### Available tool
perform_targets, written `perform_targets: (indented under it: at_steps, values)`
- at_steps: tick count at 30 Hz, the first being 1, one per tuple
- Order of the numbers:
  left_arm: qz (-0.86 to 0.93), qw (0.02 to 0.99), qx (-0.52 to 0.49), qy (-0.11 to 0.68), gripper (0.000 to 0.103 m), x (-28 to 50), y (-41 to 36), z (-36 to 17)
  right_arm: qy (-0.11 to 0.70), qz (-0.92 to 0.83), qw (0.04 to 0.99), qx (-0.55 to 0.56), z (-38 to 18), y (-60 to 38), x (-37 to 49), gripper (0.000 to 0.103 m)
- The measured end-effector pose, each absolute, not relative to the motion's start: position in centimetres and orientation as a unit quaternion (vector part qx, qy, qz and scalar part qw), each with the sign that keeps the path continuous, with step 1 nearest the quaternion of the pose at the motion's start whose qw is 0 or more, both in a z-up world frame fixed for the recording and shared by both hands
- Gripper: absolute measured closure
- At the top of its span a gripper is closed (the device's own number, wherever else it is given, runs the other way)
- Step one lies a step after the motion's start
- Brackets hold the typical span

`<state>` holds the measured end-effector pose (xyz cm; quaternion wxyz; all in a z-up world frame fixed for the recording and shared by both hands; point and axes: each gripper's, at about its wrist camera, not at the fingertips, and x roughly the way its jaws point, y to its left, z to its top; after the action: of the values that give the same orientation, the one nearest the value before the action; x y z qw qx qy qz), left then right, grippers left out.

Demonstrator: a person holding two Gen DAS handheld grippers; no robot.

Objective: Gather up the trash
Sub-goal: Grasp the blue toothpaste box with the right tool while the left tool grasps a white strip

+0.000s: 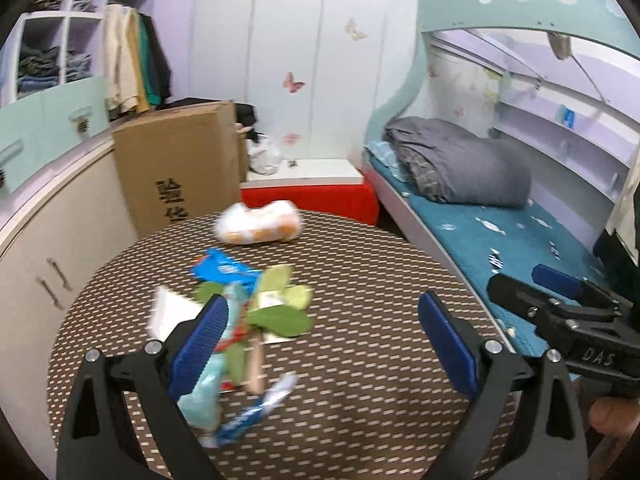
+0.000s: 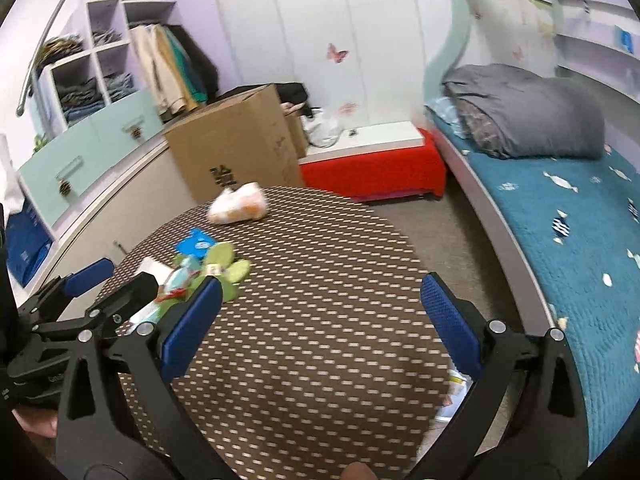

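A: Entry, both wrist views. State of the left tongs [image 1: 322, 340]?

B: Spread wide, nothing between the pads. They hover over the near part of the round counter [image 1: 360, 280], which carries a brown cloth with pale dashes. The left pad sits in front of the trash pile [image 1: 244, 320].

A: Contents of the pile?

B: Green leaves [image 1: 280, 320], a blue wrapper [image 1: 226, 270], a white paper [image 1: 170, 312], a pale teal packet [image 1: 204, 392] and a blue-and-white wrapper [image 1: 256, 408] nearest the camera. Blurred; finer detail not readable.

A: Anything apart from the pile?

B: A white-and-orange bag [image 1: 258, 224] lies alone near the far edge of the counter, well apart from the pile.

A: Right tongs [image 2: 322, 328]?

B: Also spread, holding nothing, over bare cloth on the right side of the counter, beside the left tongs. The pile lies to their left.

A: Surroundings?

B: Cardboard box [image 1: 176, 168] behind the counter, bed [image 2: 560, 220] with teal cover to the right.
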<state>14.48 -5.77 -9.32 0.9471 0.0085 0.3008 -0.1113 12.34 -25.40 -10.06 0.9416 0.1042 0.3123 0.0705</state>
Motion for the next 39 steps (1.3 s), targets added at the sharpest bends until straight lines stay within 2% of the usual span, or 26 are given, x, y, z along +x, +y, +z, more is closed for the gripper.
perform_targets:
  at_steps: [17, 21, 22, 31, 32, 34, 35, 37, 39]
  values:
    - [-0.003, 0.937, -0.035, 0.347, 0.009, 15.4, 7.1, -14.8, 0.370, 0.166, 0.912, 0.069, -13.7, -13.6, 17.6, 0.007]
    - [-0.001, 0.932, -0.045, 0.358, 0.009, 15.9, 8.6, -15.9, 0.395, 0.180, 0.899, 0.051, -15.2, -10.9, 19.3, 0.033]
    - [-0.005, 0.931, -0.045, 0.363, 0.009, 16.2, 8.8, -16.1, 0.402, 0.175, 0.897, 0.047, -15.6, -10.4, 19.8, 0.035]
    - [-0.056, 0.915, -0.032, 0.399, 0.010, 19.7, 7.8, -17.8, 0.420, 0.165, 0.891, 0.043, -16.4, -10.6, 18.9, 0.035]
    - [-0.066, 0.912, -0.036, 0.403, 0.014, 20.0, 7.7, -18.0, 0.423, 0.164, 0.890, 0.051, -16.6, -10.8, 18.4, 0.035]
    - [-0.092, 0.902, -0.056, 0.419, 0.054, 20.8, 7.8, -18.6, 0.429, 0.165, 0.886, 0.054, -17.0, -10.9, 17.4, 0.035]
    - [-0.106, 0.896, -0.070, 0.425, 0.058, 21.1, 7.9, -18.9, 0.429, 0.164, 0.887, 0.052, -17.1, -10.8, 16.9, 0.035]
    - [-0.128, 0.892, -0.088, 0.424, 0.081, 21.0, 8.1, -18.8, 0.431, 0.163, 0.886, 0.057, -17.2, -10.6, 16.3, 0.035]
    - [-0.125, 0.897, -0.082, 0.416, 0.085, 20.5, 8.1, -18.5, 0.437, 0.165, 0.882, 0.068, -17.5, -10.2, 16.0, 0.035]
